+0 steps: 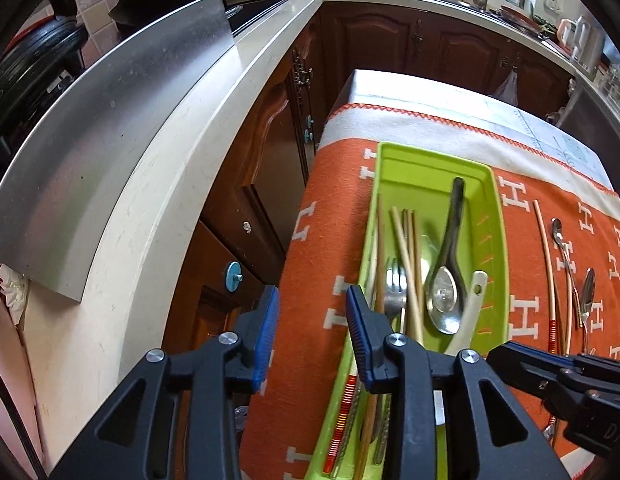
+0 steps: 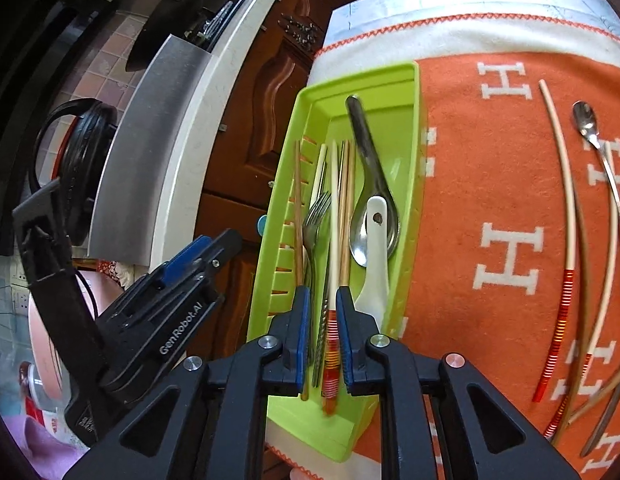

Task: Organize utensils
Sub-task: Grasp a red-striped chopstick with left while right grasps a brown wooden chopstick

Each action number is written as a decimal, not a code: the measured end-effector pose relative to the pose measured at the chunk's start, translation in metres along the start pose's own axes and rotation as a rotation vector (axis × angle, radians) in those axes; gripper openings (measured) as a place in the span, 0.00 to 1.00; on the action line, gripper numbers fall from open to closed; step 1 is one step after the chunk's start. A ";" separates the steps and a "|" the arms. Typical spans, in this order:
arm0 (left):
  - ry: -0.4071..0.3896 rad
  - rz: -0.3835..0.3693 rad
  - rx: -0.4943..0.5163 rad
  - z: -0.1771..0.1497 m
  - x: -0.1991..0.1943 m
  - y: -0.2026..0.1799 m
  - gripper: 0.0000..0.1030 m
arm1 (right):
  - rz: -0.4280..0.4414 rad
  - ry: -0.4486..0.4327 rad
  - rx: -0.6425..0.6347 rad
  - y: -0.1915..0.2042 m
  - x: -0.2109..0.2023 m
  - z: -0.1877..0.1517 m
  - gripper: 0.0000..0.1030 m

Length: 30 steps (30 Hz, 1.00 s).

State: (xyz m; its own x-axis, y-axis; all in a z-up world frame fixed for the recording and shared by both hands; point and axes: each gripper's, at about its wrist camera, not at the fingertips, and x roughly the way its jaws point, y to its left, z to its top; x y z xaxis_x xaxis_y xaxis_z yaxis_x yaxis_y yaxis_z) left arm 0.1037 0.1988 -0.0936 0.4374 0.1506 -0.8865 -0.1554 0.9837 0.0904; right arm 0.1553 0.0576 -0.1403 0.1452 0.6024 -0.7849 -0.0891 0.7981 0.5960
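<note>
- The right gripper (image 2: 323,322) sits at the bottom centre of its own view, over the near end of the green tray (image 2: 414,184). Its blue pads stand slightly apart, and the red-banded end of a chopstick (image 2: 331,354) lies in the gap; that end looks blurred and the pads do not seem to press on it, so the grip reads as let go.
- The left gripper (image 1: 312,320) is open and empty at the bottom of its view, over the orange cloth (image 1: 322,272) just left of the tray's left wall.
- In the tray, chopsticks, a fork (image 2: 316,216), a metal spoon (image 2: 374,224) and a white spoon (image 2: 376,248) all lie lengthwise, running up the frame away from the grippers.
- Farther right in the right wrist view, the loose chopsticks (image 2: 564,184) and a small spoon (image 2: 588,124) lie on the cloth, parallel to the tray. They are on the right gripper's side, so it looks better placed for the next pick.
</note>
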 end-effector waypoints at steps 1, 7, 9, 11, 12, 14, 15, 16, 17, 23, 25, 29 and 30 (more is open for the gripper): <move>-0.002 -0.004 0.005 0.000 -0.002 -0.002 0.32 | -0.007 -0.005 -0.008 0.000 -0.004 0.000 0.13; -0.017 -0.047 0.034 -0.003 -0.018 -0.021 0.32 | -0.091 -0.049 -0.086 -0.005 -0.035 -0.010 0.13; -0.019 -0.074 0.048 -0.004 -0.023 -0.031 0.32 | -0.109 -0.062 -0.100 -0.012 -0.049 -0.015 0.13; -0.021 -0.097 0.067 -0.006 -0.029 -0.043 0.32 | -0.123 -0.076 -0.109 -0.019 -0.064 -0.021 0.13; -0.021 -0.112 0.080 -0.007 -0.032 -0.050 0.32 | -0.135 -0.086 -0.112 -0.024 -0.072 -0.023 0.13; -0.020 -0.139 0.102 -0.010 -0.036 -0.064 0.32 | -0.153 -0.108 -0.115 -0.034 -0.089 -0.029 0.13; -0.019 -0.152 0.113 -0.011 -0.039 -0.071 0.32 | -0.165 -0.120 -0.115 -0.041 -0.097 -0.031 0.13; -0.015 -0.169 0.124 -0.013 -0.041 -0.079 0.32 | -0.178 -0.132 -0.112 -0.048 -0.107 -0.034 0.13; -0.011 -0.182 0.132 -0.014 -0.043 -0.085 0.32 | -0.185 -0.141 -0.107 -0.054 -0.114 -0.036 0.13; 0.035 -0.258 0.188 -0.024 -0.042 -0.131 0.32 | -0.235 -0.208 -0.064 -0.098 -0.158 -0.051 0.16; 0.054 -0.272 0.202 -0.027 -0.039 -0.144 0.32 | -0.254 -0.228 -0.049 -0.111 -0.167 -0.056 0.19; 0.080 -0.286 0.236 -0.032 -0.028 -0.168 0.32 | -0.277 -0.238 -0.032 -0.136 -0.174 -0.066 0.19; 0.085 -0.290 0.239 -0.032 -0.025 -0.173 0.32 | -0.282 -0.237 -0.031 -0.141 -0.174 -0.069 0.19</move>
State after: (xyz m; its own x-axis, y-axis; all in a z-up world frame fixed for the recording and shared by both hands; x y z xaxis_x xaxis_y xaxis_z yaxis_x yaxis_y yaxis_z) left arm 0.0913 0.0216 -0.1018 0.3563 -0.1359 -0.9244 0.1791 0.9810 -0.0752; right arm 0.0750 -0.1586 -0.0997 0.3924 0.3408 -0.8543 -0.0422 0.9345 0.3534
